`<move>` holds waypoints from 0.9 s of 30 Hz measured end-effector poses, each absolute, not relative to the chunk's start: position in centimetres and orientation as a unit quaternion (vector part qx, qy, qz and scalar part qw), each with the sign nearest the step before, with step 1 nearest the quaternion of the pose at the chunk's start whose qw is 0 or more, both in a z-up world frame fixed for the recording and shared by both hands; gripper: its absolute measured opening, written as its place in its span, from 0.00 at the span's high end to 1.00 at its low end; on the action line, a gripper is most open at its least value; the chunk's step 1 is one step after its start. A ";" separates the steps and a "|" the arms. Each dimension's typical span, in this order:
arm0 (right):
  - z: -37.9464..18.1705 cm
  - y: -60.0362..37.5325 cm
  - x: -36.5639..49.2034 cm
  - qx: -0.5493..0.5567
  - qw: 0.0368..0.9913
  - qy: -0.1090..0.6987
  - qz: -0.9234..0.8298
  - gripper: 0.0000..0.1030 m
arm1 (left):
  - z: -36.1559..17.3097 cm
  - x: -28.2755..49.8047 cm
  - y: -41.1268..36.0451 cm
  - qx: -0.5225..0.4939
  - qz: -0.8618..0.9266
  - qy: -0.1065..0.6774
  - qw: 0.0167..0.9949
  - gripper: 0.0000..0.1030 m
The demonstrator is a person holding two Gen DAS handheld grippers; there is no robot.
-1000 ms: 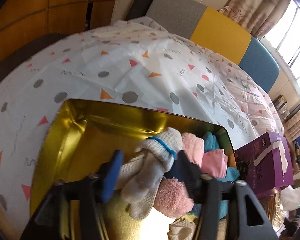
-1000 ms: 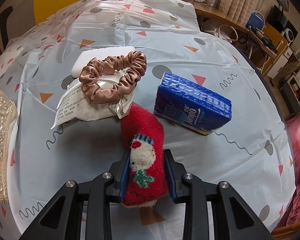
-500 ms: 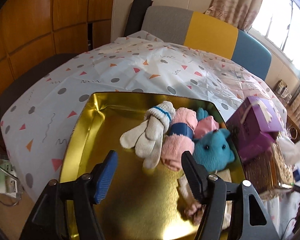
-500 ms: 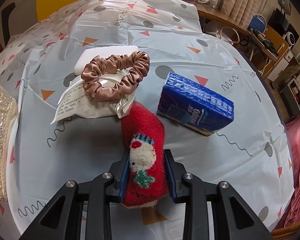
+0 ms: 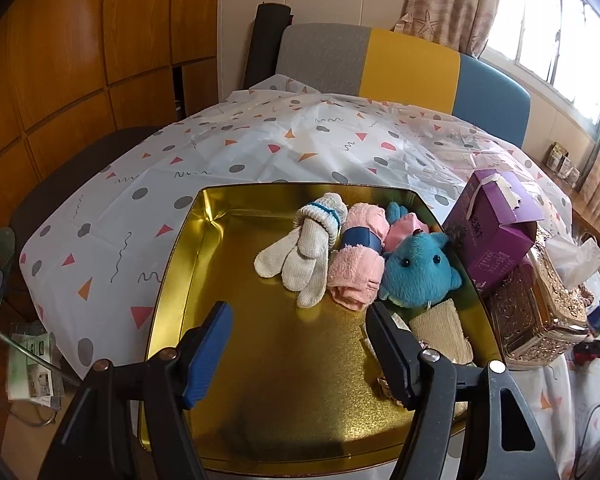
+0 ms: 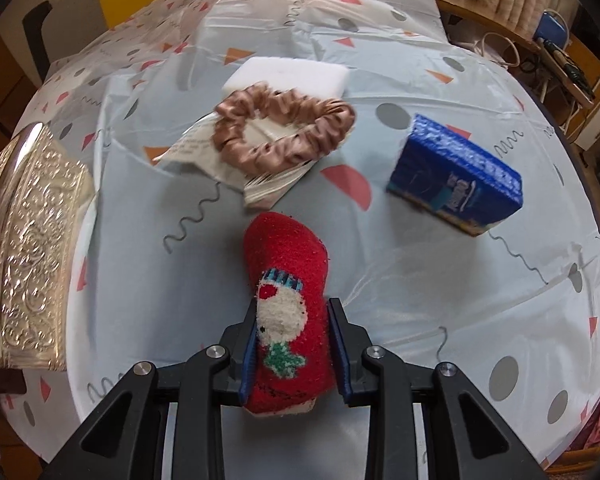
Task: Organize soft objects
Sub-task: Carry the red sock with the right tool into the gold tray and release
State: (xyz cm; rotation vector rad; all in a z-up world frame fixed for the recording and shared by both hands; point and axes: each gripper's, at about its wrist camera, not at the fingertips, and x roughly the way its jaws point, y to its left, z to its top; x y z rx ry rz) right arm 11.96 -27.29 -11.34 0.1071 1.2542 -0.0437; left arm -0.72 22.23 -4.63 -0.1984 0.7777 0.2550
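Note:
A gold tin tray (image 5: pixel 188 264) holds a cream knit glove (image 5: pixel 304 252), a rolled pink towel (image 5: pixel 358 264), a teal plush toy (image 5: pixel 414 272) and a beige cloth (image 5: pixel 440 332). My left gripper (image 5: pixel 300 320) is open and empty above the tray's near half. My right gripper (image 6: pixel 294 344) is shut on a red Christmas sock (image 6: pixel 288 292) and holds it above the table. A brown satin scrunchie (image 6: pixel 284 132) lies on a white packet (image 6: pixel 216 156) beyond the sock.
A blue tissue pack (image 6: pixel 456 184) lies right of the sock. A white sponge block (image 6: pixel 292 72) sits behind the scrunchie. An ornate gold box (image 6: pixel 28 248) stands at left; it also shows in the left wrist view (image 5: pixel 536 316) beside a purple carton (image 5: pixel 496 228).
My left gripper let go of the cream glove in the tray and pulled back and up. My right gripper lifted the red sock off the table.

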 end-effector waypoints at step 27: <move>6.4 -3.4 7.5 0.004 0.860 0.399 0.318 0.76 | -4.5 -3.4 27.0 -0.142 0.174 0.356 0.907 0.32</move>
